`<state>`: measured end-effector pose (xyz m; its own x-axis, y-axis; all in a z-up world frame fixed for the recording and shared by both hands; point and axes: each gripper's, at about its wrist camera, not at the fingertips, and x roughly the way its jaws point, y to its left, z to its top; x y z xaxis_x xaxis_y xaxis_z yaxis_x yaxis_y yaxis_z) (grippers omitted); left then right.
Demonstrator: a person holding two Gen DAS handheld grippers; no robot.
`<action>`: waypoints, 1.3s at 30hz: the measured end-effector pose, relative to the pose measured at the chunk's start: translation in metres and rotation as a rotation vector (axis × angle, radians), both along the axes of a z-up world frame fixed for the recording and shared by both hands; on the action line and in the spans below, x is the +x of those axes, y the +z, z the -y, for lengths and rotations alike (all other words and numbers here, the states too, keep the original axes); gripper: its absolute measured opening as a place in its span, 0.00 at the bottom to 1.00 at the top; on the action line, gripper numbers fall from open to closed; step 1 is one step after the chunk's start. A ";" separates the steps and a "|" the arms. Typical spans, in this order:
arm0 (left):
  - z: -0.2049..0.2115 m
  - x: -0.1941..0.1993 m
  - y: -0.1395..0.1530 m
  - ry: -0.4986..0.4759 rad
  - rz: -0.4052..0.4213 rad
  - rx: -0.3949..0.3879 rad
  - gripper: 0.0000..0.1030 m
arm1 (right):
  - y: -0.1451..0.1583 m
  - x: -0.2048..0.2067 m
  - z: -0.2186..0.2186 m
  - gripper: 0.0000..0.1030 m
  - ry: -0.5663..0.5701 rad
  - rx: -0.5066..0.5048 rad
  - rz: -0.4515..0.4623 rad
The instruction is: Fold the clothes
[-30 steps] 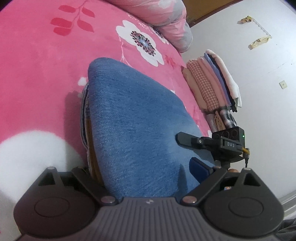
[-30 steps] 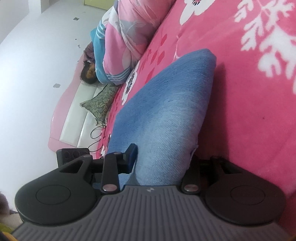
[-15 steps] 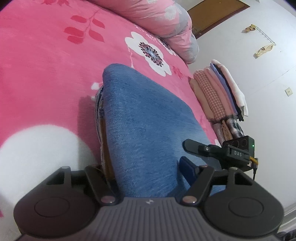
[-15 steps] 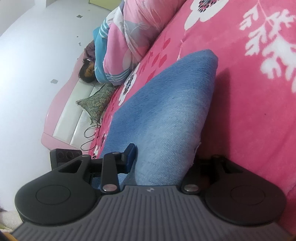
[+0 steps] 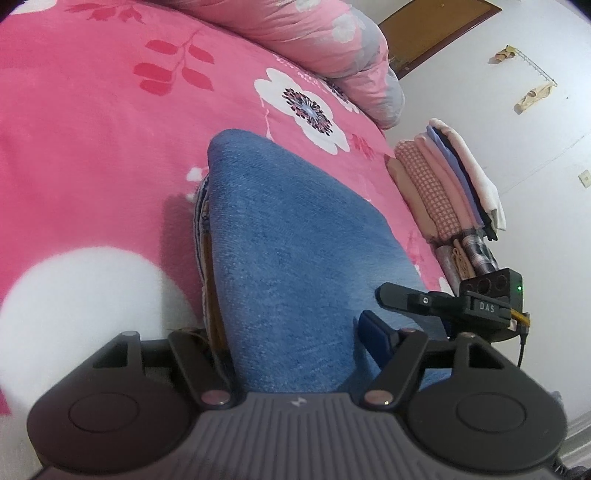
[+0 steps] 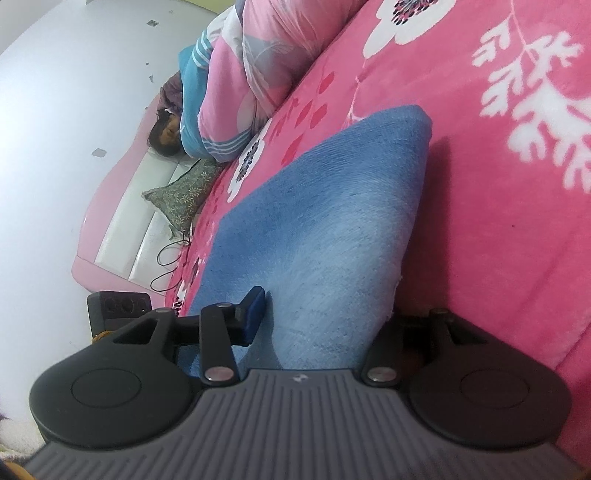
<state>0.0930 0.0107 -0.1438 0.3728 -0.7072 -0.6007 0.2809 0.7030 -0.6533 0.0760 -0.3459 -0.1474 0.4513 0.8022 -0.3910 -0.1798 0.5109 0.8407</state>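
The left tongs (image 5: 291,332) sit closest in their own view, clamped across the thick near end of the folded jeans (image 5: 295,229). The blue pad (image 5: 373,330) on the right presses into the denim, while the other finger is hidden under the left edge of the stack, where the layered hems show. Just beside them, at the right of the same end, the right tongs (image 6: 325,317) straddle the jeans too. Their jaws are opening with the denim between them: the one blue pad (image 6: 255,314) in sight lies just at the cloth, and the opposite finger is hidden behind the frayed edge of the fold. The jeans lie flat as a long blue bundle on the bed, running away from both cameras to a rounded far end. They rest on a pink blanket (image 5: 92,147) printed with white flowers and red leaves. Past the jeans, at the bed's right edge, a stack of folded clothes (image 5: 443,192) in pink, check, blue and white stands apart from them. Farther off a pink quilt (image 5: 314,33) is bunched along the far side of the bed. Beyond it are a white wall and a brown door (image 5: 436,26). The right wrist view shows a green patterned pillow (image 6: 184,195) against the pink and white headboard (image 6: 122,221).
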 end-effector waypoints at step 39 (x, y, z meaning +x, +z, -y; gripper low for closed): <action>0.009 -0.010 0.003 0.025 0.081 0.081 0.76 | 0.001 0.001 -0.007 0.43 -0.003 -0.044 0.018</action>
